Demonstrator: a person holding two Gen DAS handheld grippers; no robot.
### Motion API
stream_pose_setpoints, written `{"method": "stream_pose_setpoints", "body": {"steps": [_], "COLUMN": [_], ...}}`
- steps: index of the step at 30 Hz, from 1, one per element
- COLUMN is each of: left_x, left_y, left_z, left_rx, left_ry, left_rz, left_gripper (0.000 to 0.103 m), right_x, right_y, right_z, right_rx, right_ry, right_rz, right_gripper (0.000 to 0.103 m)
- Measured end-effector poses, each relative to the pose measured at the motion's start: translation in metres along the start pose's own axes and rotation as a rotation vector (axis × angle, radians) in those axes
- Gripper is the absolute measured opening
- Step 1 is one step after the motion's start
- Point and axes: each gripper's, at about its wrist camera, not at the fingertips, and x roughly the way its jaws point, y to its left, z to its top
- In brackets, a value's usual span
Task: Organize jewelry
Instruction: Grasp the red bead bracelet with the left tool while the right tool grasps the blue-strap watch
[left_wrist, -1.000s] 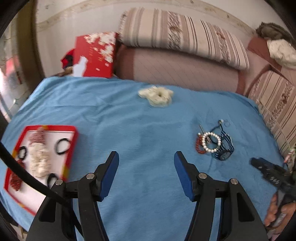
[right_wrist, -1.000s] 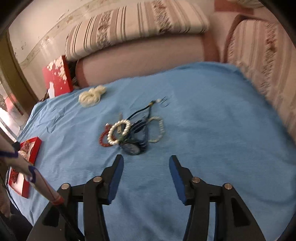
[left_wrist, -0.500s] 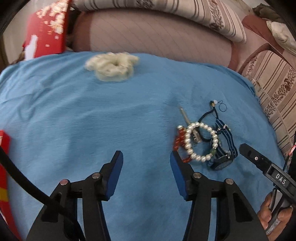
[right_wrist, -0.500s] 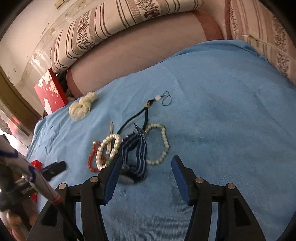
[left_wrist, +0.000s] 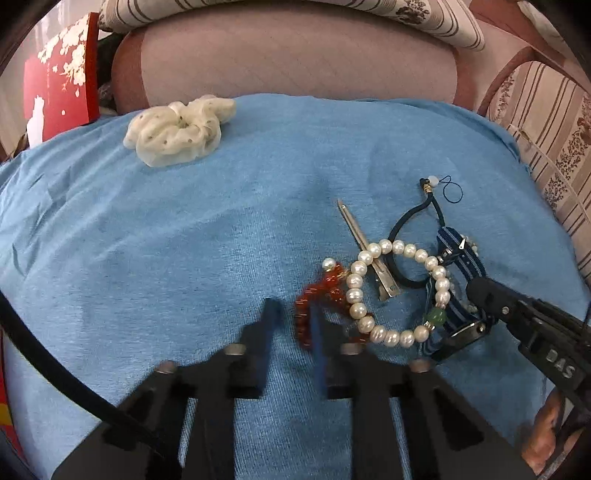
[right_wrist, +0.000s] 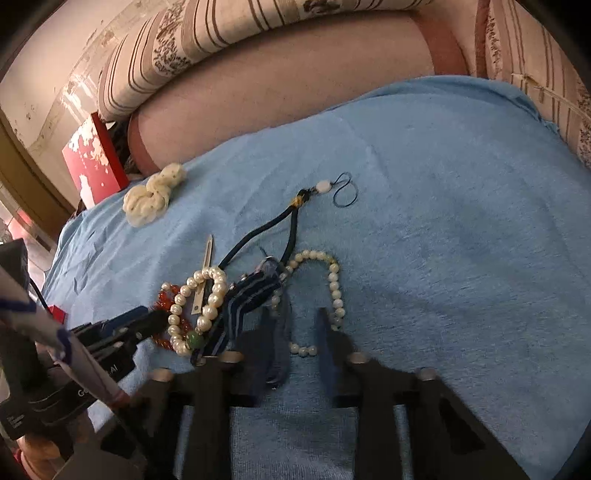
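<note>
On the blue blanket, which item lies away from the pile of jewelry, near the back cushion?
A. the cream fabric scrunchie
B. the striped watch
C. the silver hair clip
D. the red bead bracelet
A. The cream fabric scrunchie lies alone toward the back of the blue blanket, while the red bead bracelet, striped watch and silver hair clip are tangled together.
</note>
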Motion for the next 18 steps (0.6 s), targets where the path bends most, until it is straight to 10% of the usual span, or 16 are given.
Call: {"method": "stream_pose_setpoints", "body": {"steps": [18], "left_x": [-0.15], "left_y": [0.107], "left_z": [-0.053], "left_rx": [-0.151], "left_ry": [-0.2], "left_rz": [0.013], "left_gripper": [0.007], "right_x": [-0.069], "right_y": [0.065], "right_z": [-0.023], "right_rx": [-0.145], "right_ry": [-0.15], "right_rz": [0.037], "right_gripper": [0.003]}}
